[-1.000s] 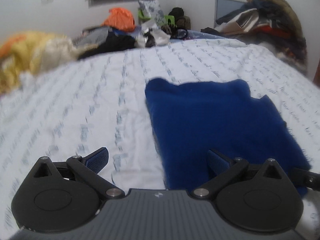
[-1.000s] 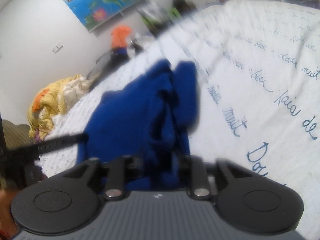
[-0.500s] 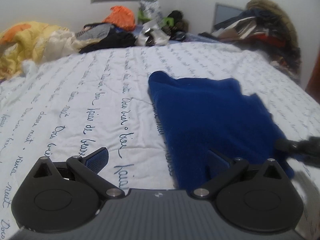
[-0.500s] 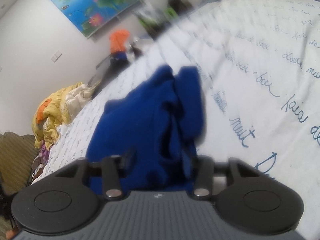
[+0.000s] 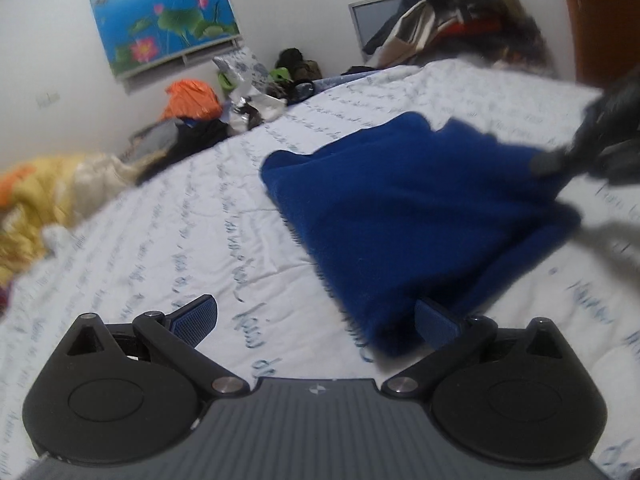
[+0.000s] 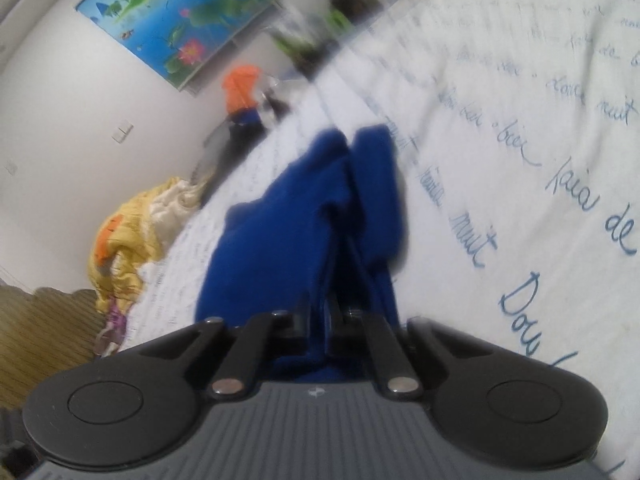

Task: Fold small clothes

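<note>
blue fleece garment lies on the bed, centre-right of frame; our right hand-held gripper pinches its edge to lift, left hand-held gripper wide at its near corner.

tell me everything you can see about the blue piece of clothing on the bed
The blue garment is a deep royal blue, fuzzy like fleece or knit, with a frayed-looking near edge. It lies on the white bedsheet printed with blue script, already folded into a rough block with a notch along its far edge. The right gripper is shut on one edge, bunching the cloth into ridges. The left gripper is open, one of its fingers at the garment's near corner.
</note>
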Available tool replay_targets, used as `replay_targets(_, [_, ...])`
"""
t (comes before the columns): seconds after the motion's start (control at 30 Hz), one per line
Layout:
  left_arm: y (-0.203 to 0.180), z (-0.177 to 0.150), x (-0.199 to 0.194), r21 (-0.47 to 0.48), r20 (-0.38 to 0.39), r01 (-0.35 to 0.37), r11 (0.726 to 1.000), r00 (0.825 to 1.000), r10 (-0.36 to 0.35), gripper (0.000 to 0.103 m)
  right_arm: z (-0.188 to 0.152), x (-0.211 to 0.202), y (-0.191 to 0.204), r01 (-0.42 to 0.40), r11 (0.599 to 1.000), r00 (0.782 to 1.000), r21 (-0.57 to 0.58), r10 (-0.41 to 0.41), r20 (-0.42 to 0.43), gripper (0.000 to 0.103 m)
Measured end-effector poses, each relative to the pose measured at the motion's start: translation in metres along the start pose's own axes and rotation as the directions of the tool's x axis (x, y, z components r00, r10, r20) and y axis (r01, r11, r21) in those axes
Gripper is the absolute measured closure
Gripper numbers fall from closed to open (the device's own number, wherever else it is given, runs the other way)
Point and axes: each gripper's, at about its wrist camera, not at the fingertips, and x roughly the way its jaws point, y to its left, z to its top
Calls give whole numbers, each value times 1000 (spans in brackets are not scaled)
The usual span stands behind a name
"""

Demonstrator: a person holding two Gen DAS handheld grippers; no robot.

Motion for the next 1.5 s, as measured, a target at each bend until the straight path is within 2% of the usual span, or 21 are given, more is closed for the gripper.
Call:
replay_targets(0.07, [5,-1,3,-13,-2,-27,1000,1000,27,0,-1,-3,-1,-16,1000,1000,19,16,-4,98])
replay_targets(0.17, [19,-6,2,-67,-11,-12,998,1000,12,0,-5,-8,-1,-5,1000,1000,10,6,-16,98])
replay_targets(0.23, [24,-10,1,-65,-22,-2,998,1000,1,0,-8,-10,-3,14,1000,1000,-4,-14,-28,98])
replay_targets(0.4, [22,-13,-12,-38,0,88,995,996,-88,0,-16,-8,-1,115,986,992,-121,-119,-30,97])
replay_targets(0.47, [26,-9,-15,-71,13,121,990,993,-120,0,-18,-11,4,128,975,991,-183,-133,-15,96])
replay_targets(0.53, [35,-3,-10,-147,6,158,976,987,-159,0,-18,-14,9,159,961,987,-228,-163,4,91])
replay_targets(0.57, [41,-1,-5,-198,-4,186,962,982,-190,0,-16,-15,7,168,957,985,-236,-171,7,84])
replay_targets(0.6, [46,1,2,-252,-17,216,943,974,-228,0,-14,-15,5,172,957,985,-232,-175,8,70])
replay_targets(0.63, [52,2,9,-312,-30,251,916,961,-273,0,-12,-15,2,168,960,985,-224,-171,6,62])
replay_targets(0.67, [58,3,18,-376,-39,286,881,945,-324,0,-10,-15,-1,160,964,987,-213,-163,1,47])
replay_targets(0.7, [62,3,25,-427,-42,311,849,931,-363,0,-9,-15,-4,146,968,989,-204,-150,-5,43])
replay_targets(0.87, [74,-2,56,-613,-31,387,689,859,-511,2,0,-8,-15,71,985,996,-155,-78,-43,43])
replay_targets(0.93, [75,-2,61,-639,-3,413,649,842,-539,3,3,-2,-17,31,991,997,-133,-40,-66,44])
replay_targets(1.03, [74,2,69,-658,21,444,609,818,-575,20,6,11,-19,-37,994,995,-105,26,-98,45])
replay_targets(1.1, [70,4,75,-665,19,451,595,807,-591,47,7,20,-20,-78,994,992,-81,70,-106,46])
replay_targets(1.13, [68,5,78,-669,15,450,591,804,-595,52,8,25,-21,-97,993,989,-68,89,-115,49])
replay_targets(1.17, [67,6,79,-668,13,443,598,810,-586,60,8,30,-21,-102,993,988,-62,94,-126,61])
replay_targets(1.2, [65,6,80,-665,5,439,604,812,-584,74,7,36,-20,-98,993,987,-63,89,-137,74])
replay_targets(1.3, [65,3,78,-668,-1,425,611,820,-572,87,5,43,-19,-84,995,986,-49,76,-147,90])
replay_targets(1.37, [68,2,71,-666,7,420,616,830,-558,88,2,39,-16,-69,996,989,-60,61,-135,92])
replay_targets(1.5, [68,3,56,-641,6,409,650,849,-529,90,-5,26,-3,-59,992,992,-113,45,-120,93])
